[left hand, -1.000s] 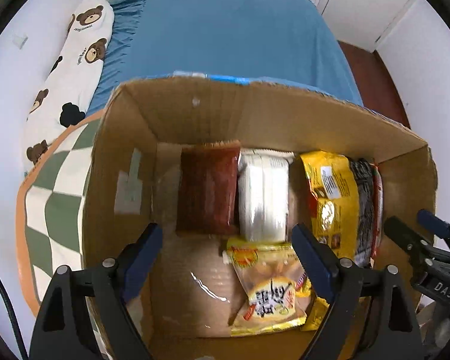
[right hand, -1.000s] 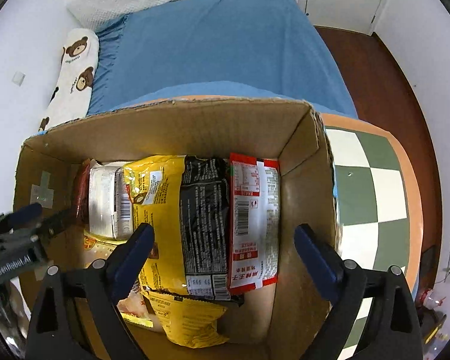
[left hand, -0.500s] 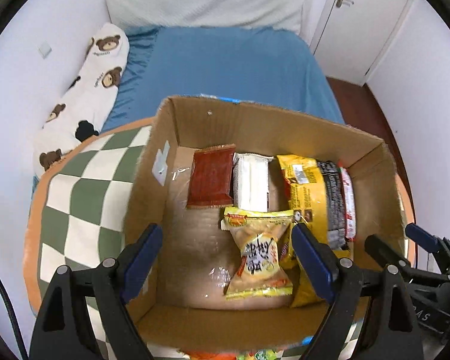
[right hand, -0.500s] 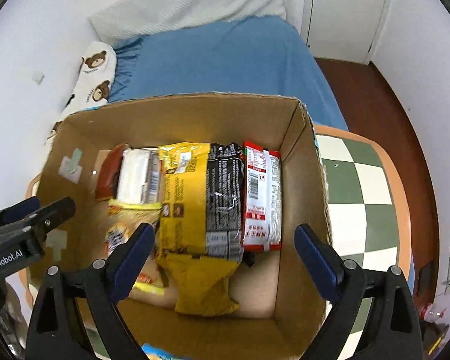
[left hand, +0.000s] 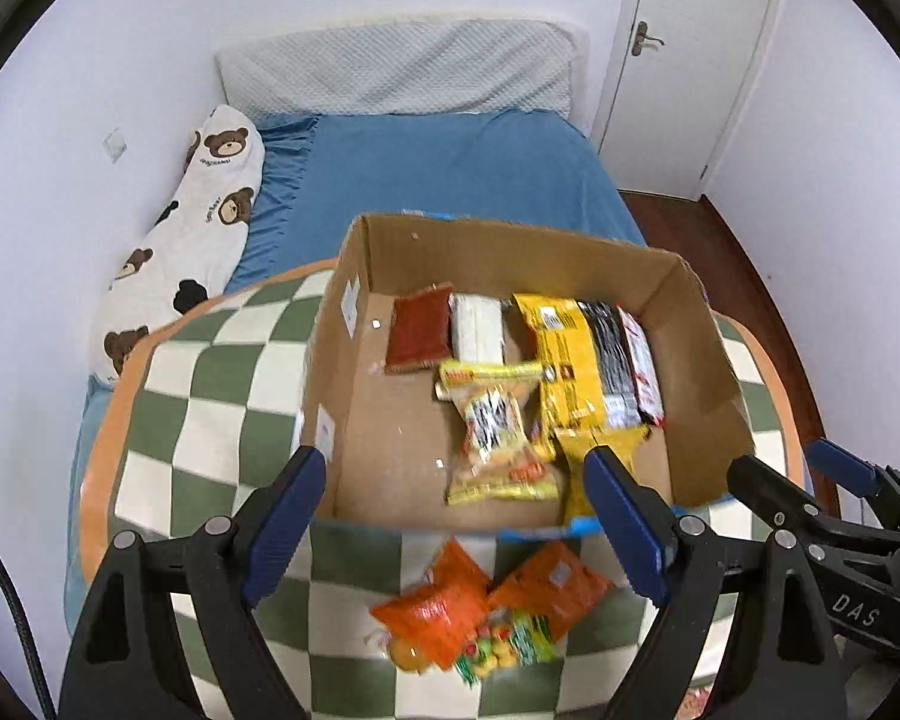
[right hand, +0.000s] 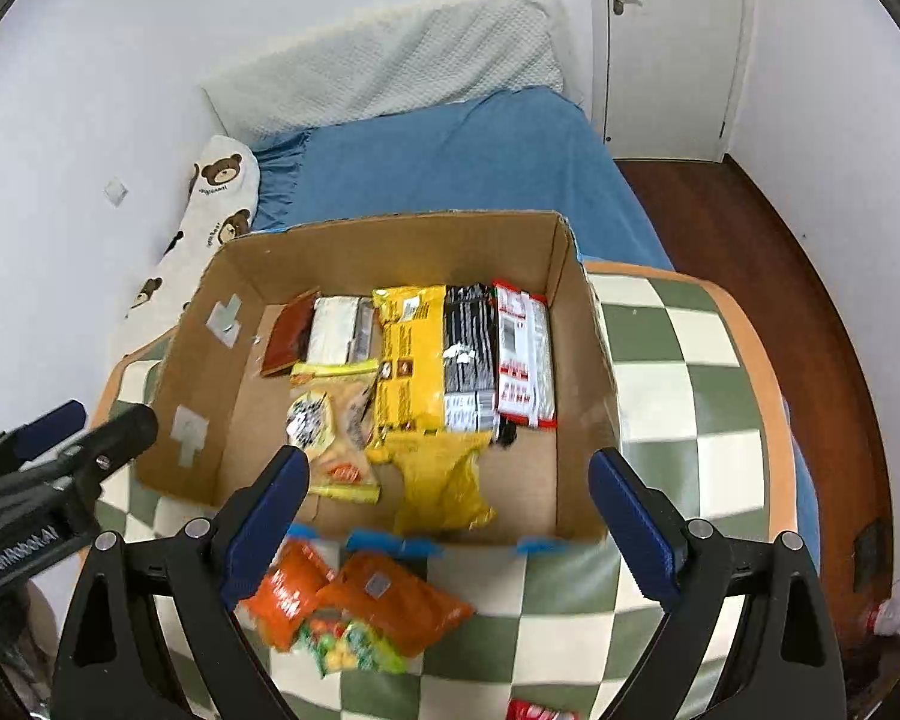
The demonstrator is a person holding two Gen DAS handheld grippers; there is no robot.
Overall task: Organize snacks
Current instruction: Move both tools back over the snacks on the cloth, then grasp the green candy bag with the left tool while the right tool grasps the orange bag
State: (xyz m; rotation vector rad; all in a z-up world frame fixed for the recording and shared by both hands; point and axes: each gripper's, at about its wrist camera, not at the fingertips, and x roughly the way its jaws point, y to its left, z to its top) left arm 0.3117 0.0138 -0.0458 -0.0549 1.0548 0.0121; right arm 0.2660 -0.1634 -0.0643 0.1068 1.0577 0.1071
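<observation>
An open cardboard box [left hand: 510, 246] [right hand: 390, 246] stands on a green-and-white checkered table [left hand: 210, 408] [right hand: 690, 360]. It holds a dark red packet [left hand: 417, 333], a white packet [left hand: 479, 330], yellow [right hand: 408, 354], black [right hand: 468, 348] and red-white packets [right hand: 522, 348], and a yellow snack bag [left hand: 492, 432]. Two orange packets [left hand: 438, 600] [right hand: 390, 594] and a colourful candy bag [left hand: 498, 651] [right hand: 348, 648] lie on the table in front of the box. My left gripper [left hand: 453, 462] and right gripper [right hand: 447, 459] hang open and empty above the box's near edge.
A bed with a blue sheet [left hand: 450, 168] and a bear-print pillow [left hand: 210, 210] lies behind the table. A white door [left hand: 678, 60] and dark wooden floor [right hand: 780, 276] are on the right. A red packet [right hand: 534, 711] peeks in at the table's near edge.
Both grippers have drawn back and risen away from the box. The box now looks smaller, and the orange packets and candy bag in front of it have come into view.
</observation>
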